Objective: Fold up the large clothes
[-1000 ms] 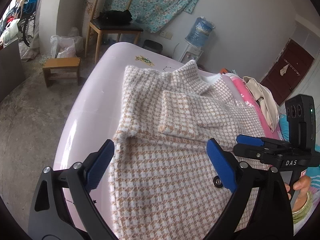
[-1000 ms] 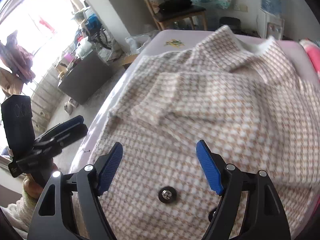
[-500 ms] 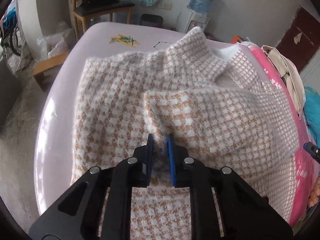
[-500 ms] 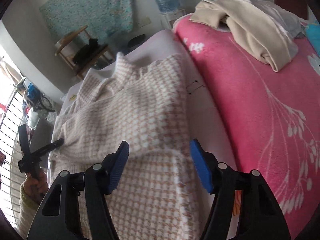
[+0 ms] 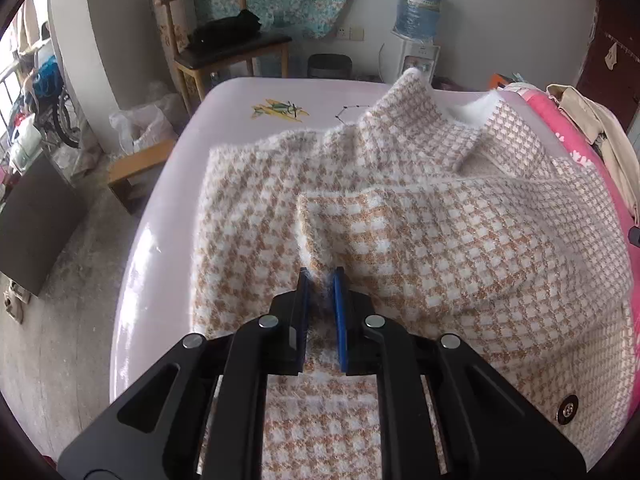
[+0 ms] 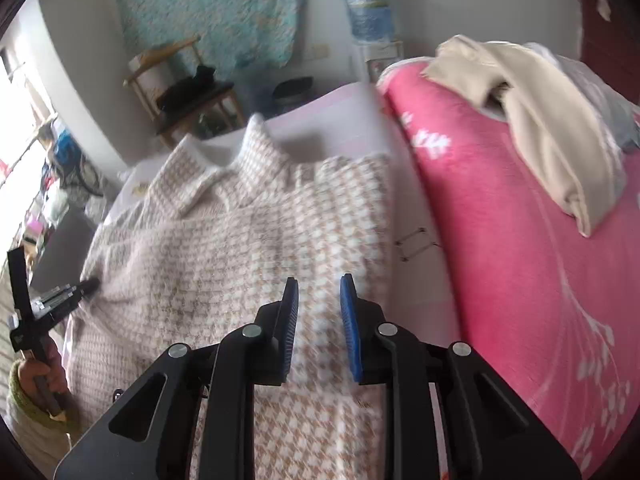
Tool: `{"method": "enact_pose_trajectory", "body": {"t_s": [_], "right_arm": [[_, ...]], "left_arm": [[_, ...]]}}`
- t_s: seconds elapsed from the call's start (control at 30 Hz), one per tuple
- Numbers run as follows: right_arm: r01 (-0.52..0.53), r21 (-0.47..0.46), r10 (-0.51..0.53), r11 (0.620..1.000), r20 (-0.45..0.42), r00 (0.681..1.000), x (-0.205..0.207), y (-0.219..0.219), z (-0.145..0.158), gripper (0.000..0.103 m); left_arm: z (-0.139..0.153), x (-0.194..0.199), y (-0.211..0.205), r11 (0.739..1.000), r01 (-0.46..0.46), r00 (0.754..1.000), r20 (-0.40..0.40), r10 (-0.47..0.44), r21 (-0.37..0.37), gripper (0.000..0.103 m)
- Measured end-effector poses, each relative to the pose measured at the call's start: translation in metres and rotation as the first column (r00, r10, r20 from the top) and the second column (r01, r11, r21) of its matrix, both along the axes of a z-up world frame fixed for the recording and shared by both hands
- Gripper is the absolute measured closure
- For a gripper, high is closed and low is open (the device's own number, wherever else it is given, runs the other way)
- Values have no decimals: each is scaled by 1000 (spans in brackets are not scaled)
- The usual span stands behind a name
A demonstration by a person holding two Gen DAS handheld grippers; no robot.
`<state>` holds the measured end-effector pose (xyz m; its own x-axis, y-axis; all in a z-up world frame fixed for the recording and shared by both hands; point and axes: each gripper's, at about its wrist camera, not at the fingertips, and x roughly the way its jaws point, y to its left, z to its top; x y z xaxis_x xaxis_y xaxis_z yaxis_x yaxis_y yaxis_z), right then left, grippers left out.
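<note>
The left gripper point(image 5: 320, 280) pinches the fuzzy tan-and-white houndstooth coat point(image 5: 440, 240) lying just ahead, while the right gripper point(image 6: 319, 286), jaws just closing, narrow and gripping nothing yet, may slip off and skew the fold.

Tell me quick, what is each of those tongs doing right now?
Left tongs: shut on a pinch of the checked coat.
Right tongs: jaws have just been closing over the coat's fabric, a gap still between them; no grip visible yet.
</note>
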<state>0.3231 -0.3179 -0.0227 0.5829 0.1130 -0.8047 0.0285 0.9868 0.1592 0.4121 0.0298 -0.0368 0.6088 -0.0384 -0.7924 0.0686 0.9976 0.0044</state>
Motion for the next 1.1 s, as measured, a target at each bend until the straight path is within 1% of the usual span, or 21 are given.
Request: {"method": "enact_pose_trajectory", "body": {"t_s": [0.07,0.1,0.13,0.17,0.27,0.3,0.4,0.43,0.5,0.53,0.57,0.6,0.67,0.77,0.8,0.83,0.87,0.93,1.0,1.03,1.1], "right_arm": [[-13,-34,11,999,-59,998,11,1,-21,84],[-15,-47,11,999,-96,995,15,0,-34,87],[-19,-48,14,999,-94,995,15,-1,-38,87],[-23,-53,18,998,-97,995,15,0,-37,87],[-15,-33,12,999,-98,995,18,1,-19,87],[-18,-22,17,1000,-78,997,21,2,-12,87],[2,-67,-4,998,-28,1000,36,1,-2,87],[6,-70,-7,998,-18,1000,46,-1,-5,87],[24,-128,-27,991,-20,999,65,-7,-20,87],[24,-116,-29,993,-39,999,72,-12,-30,87],[27,-80,-30,996,-44,999,77,-19,-38,87],[30,-52,-32,998,-36,999,78,-24,-37,87],[44,-40,-46,998,-41,998,77,-24,-28,87],[40,-46,-40,998,9,999,73,-18,-8,83],[50,-71,-48,996,25,999,74,-18,-7,77],[67,-95,-65,993,20,998,76,-19,-9,73],[78,-111,-80,991,-13,997,83,-22,-19,71],[68,-135,-76,989,-59,995,90,-21,-31,71],[65,-189,-73,980,-36,997,84,-11,-21,70],[61,-182,-66,981,-23,998,76,-5,-12,69],[21,-118,-21,993,2,1000,57,4,1,67]], "left_arm": [[1,2,1,999,-16,1000,24,16,32,92],[0,4,3,999,-20,1000,21,19,31,92],[0,6,4,999,-22,1000,15,21,26,92],[-1,7,5,999,-21,1000,12,21,26,92],[-3,7,1,998,-11,1000,21,10,61,92],[-3,6,1,998,-9,1000,23,7,64,92],[-6,9,2,998,-11,1000,18,10,60,91],[-7,9,2,998,-14,1000,16,13,57,91],[-7,9,2,998,-17,1000,18,16,56,91],[-8,9,2,998,-17,1000,19,15,57,90],[-8,9,2,998,-15,1000,19,13,56,90],[-8,9,3,998,-13,1000,18,12,55,89],[-8,9,5,999,-11,1000,18,10,48,89],[-9,10,7,999,-8,1000,21,7,41,87],[-11,11,8,999,-13,1000,18,12,33,86],[-11,12,9,999,-21,1000,17,20,24,86],[-12,13,9,999,-29,999,16,29,17,85],[-10,12,12,999,-43,999,16,43,2,82],[-6,10,17,998,-56,998,19,56,-10,80],[-2,7,20,998,-61,998,28,61,-16,80],[10,-2,26,998,-58,996,72,60,-38,80]]}}
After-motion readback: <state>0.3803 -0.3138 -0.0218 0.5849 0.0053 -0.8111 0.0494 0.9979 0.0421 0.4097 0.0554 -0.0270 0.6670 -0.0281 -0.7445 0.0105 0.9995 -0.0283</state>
